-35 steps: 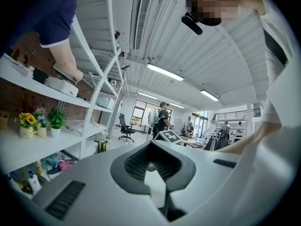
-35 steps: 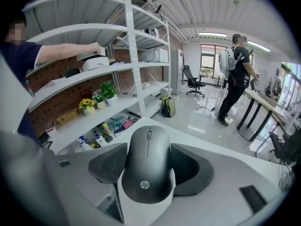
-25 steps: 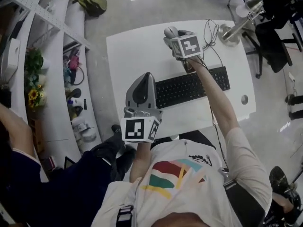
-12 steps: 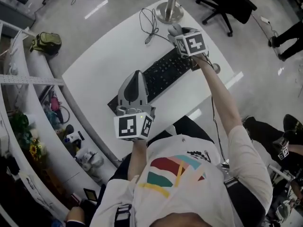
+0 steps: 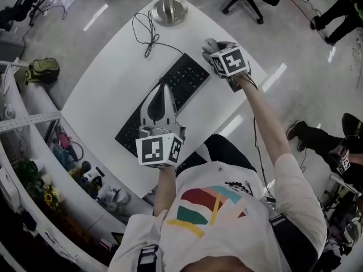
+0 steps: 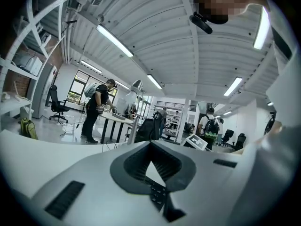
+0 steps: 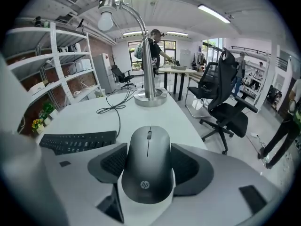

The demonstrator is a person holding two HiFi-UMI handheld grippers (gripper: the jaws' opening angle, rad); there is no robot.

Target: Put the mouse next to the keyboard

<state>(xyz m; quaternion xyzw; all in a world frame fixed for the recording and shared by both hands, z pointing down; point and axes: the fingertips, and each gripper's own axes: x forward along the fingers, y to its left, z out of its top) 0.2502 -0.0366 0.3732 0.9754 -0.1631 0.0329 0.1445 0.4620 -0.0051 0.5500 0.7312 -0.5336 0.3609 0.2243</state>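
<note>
While the right claw (image 7: 149,149) grips it, a grey mouse (image 7: 146,173) marked "hp"; left claw (image 6: 153,166) clenched, empty.

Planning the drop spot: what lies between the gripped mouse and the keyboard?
Nothing but bare table between mouse and keyboard, as head view and right gripper view show.

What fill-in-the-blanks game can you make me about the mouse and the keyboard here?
1. The mouse sits between the jaws of the ____ gripper.
2. The keyboard on the white table is coloured ____.
3. The left gripper is above the keys of the ____.
4. The loose cable lies near the base of the ____.

Missing words: right; black; keyboard; lamp.
</note>
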